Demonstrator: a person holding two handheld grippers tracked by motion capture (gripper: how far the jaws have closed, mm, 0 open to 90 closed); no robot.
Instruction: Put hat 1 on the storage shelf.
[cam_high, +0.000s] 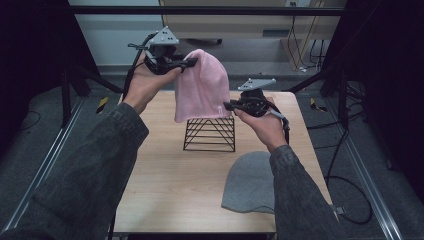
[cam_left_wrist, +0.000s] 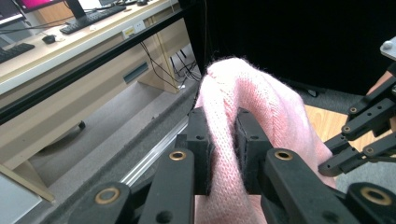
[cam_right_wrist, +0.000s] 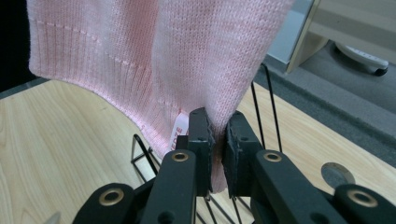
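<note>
Knitwear is what both tools are handling: a soft, light pink knitted beanie (cam_high: 202, 85) is hanging in the air over the far middle of the pale wooden table (cam_high: 165, 175), above a black wire pyramid stand (cam_high: 210, 134). The left gripper (cam_high: 190, 63) is pinching a fold of the crown, its jaws pressed together on the wool, seen close in the left gripper view (cam_left_wrist: 224, 154). The right gripper (cam_high: 229, 105) is clamping the ribbed hem beside a small label (cam_right_wrist: 179, 133). The beanie is probably going to sag and stretch rather than slip, so the doubled hem and the crown fold look like the surest places to grip. A grey knitted beanie (cam_high: 248, 182) is lying flat near the table's near right corner, partly covered by the person's right sleeve (cam_high: 300, 200). The stand's top is hiding behind the pink hem, and the label's print is too small to read.
</note>
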